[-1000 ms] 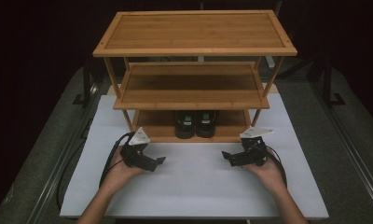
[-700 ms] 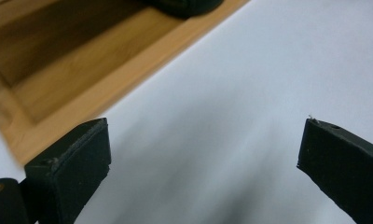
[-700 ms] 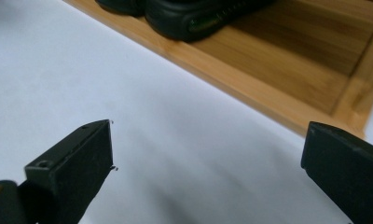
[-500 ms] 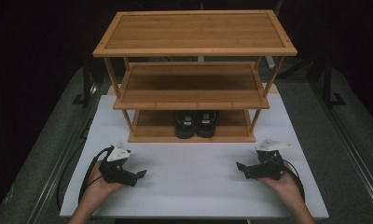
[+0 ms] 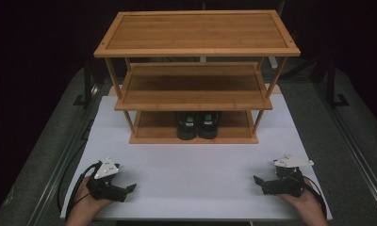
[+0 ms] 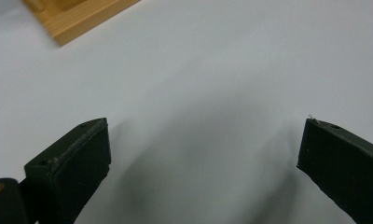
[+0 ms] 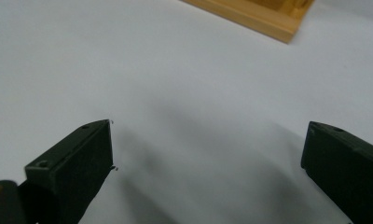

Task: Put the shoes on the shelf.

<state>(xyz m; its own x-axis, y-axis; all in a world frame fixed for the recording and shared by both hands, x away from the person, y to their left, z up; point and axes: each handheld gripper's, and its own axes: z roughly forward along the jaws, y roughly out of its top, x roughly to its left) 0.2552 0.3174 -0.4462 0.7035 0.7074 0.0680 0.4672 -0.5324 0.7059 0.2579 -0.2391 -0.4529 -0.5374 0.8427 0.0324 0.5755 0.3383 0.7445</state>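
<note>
Left gripper rests near the front left corner of the white table, right gripper near the front right corner; both lie low on the surface with jaws wide apart, holding nothing, bare white sheet between them in both gripper views. Farther back, mid-table, stands the bamboo shoe rack, three tiers. Pair of black shoes sits side by side on the bottom shelf, centre, toes facing front. Middle and top shelves bare. Judgement: shoes look stowed and grippers parked well apart from them, so the placing seems finished, nothing obvious left.
</note>
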